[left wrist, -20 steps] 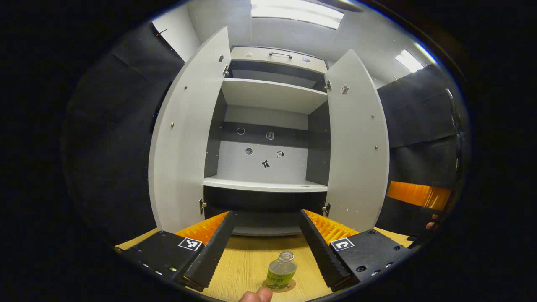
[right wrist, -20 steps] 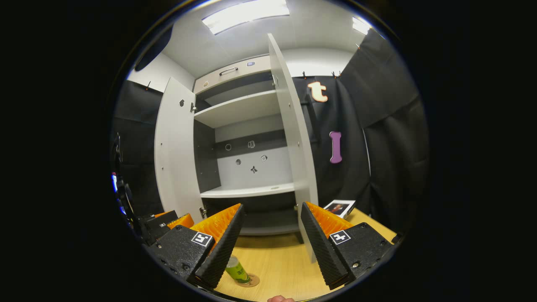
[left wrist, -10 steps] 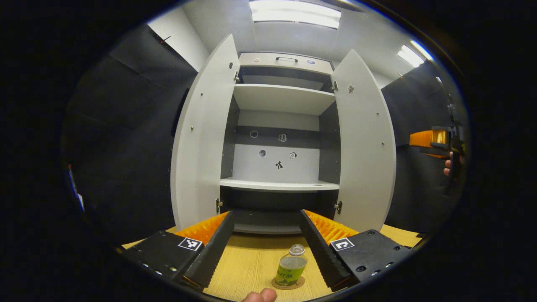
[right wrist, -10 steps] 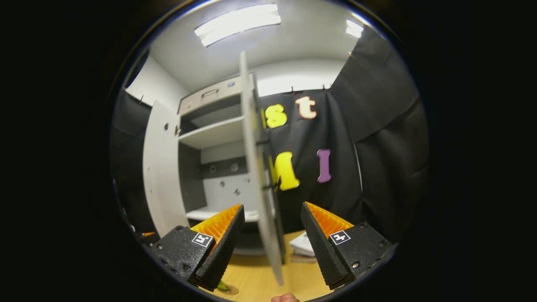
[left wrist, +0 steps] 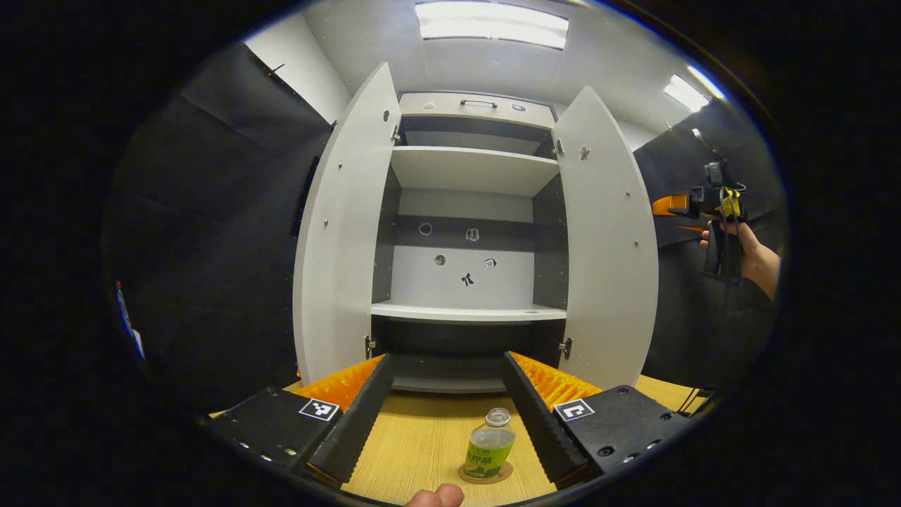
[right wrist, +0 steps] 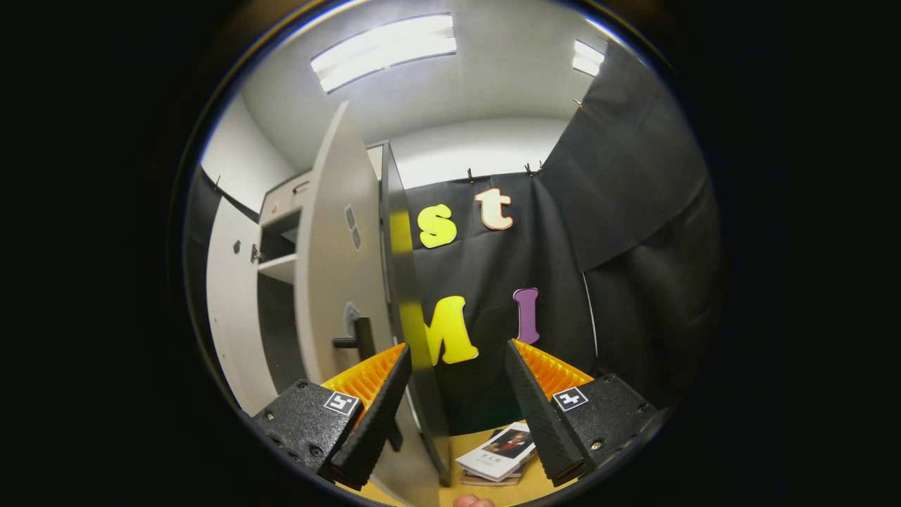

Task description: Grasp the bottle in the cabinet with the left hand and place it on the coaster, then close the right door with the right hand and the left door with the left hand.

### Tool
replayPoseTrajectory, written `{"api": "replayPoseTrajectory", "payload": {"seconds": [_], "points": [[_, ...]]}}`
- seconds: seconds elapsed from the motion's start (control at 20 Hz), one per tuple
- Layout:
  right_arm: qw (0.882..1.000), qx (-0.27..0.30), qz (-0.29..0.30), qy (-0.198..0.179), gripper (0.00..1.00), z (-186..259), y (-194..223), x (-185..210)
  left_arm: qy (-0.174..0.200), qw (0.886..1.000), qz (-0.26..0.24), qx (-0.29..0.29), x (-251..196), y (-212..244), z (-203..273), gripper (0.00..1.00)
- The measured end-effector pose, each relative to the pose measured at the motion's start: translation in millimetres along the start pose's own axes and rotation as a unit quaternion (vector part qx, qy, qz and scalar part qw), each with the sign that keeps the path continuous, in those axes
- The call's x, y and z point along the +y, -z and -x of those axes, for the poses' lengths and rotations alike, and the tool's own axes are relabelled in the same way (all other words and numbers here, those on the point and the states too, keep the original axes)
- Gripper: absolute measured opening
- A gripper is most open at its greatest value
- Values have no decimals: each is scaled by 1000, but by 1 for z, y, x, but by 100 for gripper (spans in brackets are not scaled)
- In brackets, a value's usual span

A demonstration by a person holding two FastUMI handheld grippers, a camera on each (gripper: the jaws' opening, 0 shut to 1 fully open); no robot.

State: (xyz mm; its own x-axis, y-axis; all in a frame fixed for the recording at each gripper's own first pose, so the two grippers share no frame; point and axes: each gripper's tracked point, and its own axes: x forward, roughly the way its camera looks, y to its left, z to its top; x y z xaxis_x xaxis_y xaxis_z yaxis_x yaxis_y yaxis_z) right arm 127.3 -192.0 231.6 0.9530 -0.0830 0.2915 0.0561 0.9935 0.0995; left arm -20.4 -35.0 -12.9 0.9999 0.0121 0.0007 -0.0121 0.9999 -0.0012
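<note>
A small clear bottle point(left wrist: 489, 449) with a green label stands upright on a round coaster point(left wrist: 470, 477) on the wooden table. My left gripper point(left wrist: 445, 415) hangs open above and behind it, gripping nothing. Ahead, the cabinet has its left door point(left wrist: 338, 232) and right door point(left wrist: 609, 239) swung wide. Off to the right, past that door, a hand holds my right gripper point(left wrist: 676, 208). In the right gripper view my right gripper point(right wrist: 454, 408) is open and sits close to the right door's outer face point(right wrist: 331, 267), with the dark handle point(right wrist: 360, 341) just beyond one finger.
The cabinet's shelves point(left wrist: 468, 311) are bare apart from small stickers on the back panel. A few booklets point(right wrist: 501, 454) lie on the table below my right gripper. A dark glossy panel point(right wrist: 415, 331) stands next to the door's face. Black cloth walls close in both sides.
My right gripper has risen and swung round the right door's edge to its outer side, so the handle now shows. The left gripper and the bottle have hardly moved.
</note>
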Motion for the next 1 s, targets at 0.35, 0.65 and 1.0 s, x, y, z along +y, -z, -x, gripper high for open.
{"api": "replayPoseTrajectory", "payload": {"seconds": [0.35,0.65,1.0], "points": [[1000,-6,-16,21,82,1,3,7,4,1000,0,4,-1,2,3,95],[1000,2,-25,-4,81,7,8,42,11,1000,0,0,-3,1,4,95],[997,17,-22,-72,81,1,22,112,12,1000,-5,4,3,2,6,95]]}}
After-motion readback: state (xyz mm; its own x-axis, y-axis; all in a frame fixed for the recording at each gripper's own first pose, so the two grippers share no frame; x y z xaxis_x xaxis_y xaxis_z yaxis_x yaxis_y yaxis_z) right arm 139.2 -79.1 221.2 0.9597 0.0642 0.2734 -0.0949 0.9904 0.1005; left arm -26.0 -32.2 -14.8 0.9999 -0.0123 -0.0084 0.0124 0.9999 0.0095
